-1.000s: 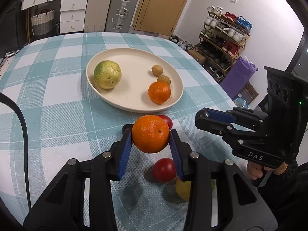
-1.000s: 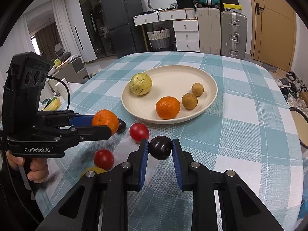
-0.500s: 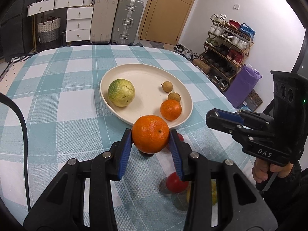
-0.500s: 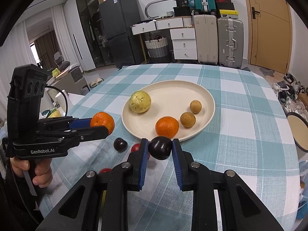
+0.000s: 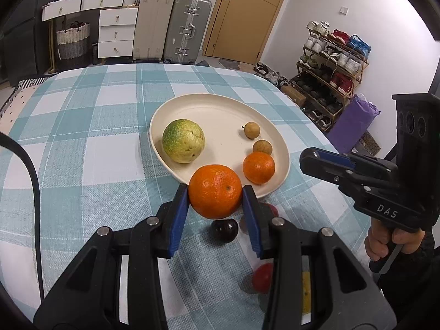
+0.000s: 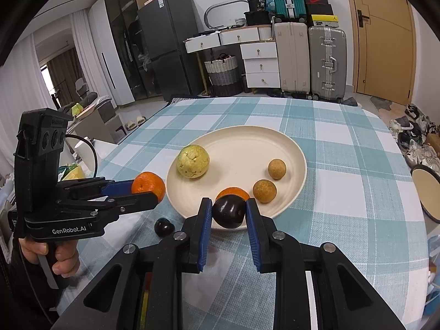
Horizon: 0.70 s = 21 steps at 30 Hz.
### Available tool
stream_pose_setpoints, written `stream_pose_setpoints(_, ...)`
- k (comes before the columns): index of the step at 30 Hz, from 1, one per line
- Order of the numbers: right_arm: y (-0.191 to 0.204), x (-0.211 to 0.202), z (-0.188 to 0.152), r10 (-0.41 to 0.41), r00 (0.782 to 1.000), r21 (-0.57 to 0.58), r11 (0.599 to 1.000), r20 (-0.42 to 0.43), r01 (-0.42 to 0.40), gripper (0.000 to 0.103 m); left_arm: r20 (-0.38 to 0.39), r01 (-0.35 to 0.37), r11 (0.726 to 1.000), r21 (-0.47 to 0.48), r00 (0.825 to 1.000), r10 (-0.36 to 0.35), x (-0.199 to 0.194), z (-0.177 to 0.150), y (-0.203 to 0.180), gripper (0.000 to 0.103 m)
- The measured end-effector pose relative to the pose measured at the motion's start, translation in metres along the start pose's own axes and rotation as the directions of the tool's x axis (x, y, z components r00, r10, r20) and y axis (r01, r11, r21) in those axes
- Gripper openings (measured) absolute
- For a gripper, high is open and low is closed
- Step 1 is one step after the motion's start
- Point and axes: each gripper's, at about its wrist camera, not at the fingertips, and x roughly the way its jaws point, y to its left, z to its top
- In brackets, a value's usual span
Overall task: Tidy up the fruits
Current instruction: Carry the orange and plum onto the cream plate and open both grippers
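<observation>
My left gripper (image 5: 215, 192) is shut on a large orange (image 5: 215, 191), held above the cloth just short of the cream plate's (image 5: 220, 110) near rim. It also shows in the right wrist view (image 6: 148, 185). My right gripper (image 6: 229, 211) is shut on a dark plum (image 6: 228, 211) at the plate's (image 6: 291, 148) near edge. The plate holds a yellow-green guava (image 5: 183, 140), a small orange (image 5: 258, 167) and two brown longans (image 5: 250, 130). Another dark plum (image 5: 224, 229), red fruits (image 5: 262, 277) and a yellow fruit (image 5: 305, 293) lie on the cloth under my left gripper.
The round table has a teal checked cloth (image 5: 90, 148). Its right edge drops off toward a shoe rack (image 5: 330, 63). Suitcases and drawers (image 6: 297, 60) stand behind the table. A round stool (image 6: 426, 192) sits off the table's right side.
Both grippers have moved forward toward the plate with their fruits held. The loose fruits on the cloth now lie below and behind the fingers.
</observation>
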Motion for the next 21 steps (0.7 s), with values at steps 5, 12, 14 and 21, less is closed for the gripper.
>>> stream_pose_setpoints(5, -0.001, 0.009, 0.007, -0.002, 1.0, -0.002, 1.0, -0.003, 0.002, 0.025, -0.008, -0.006, 1.0, -0.006, 1.0, 0.006, 0.011, 0.007, 0.005, 0.036)
stream_pose_setpoints(12, -0.006, 0.026, 0.016, -0.007, 1.0, 0.015, 1.0, -0.014, 0.007, 0.025, -0.023, -0.011, 1.0, -0.004, 1.0, 0.011, 0.03, 0.016, 0.01, 0.036)
stream_pose_setpoints(14, -0.007, 0.03, 0.019, -0.011, 1.0, 0.02, 1.0, -0.015, 0.011, 0.025, -0.025, -0.015, 1.0, 0.001, 1.0, 0.015, 0.034, 0.018, 0.01, 0.036)
stream_pose_setpoints(21, -0.011, 0.044, 0.028, -0.008, 1.0, 0.02, 1.0, -0.023, 0.009, 0.025, -0.027, -0.016, 1.0, 0.01, 1.0, 0.017, 0.043, 0.026, 0.013, 0.036)
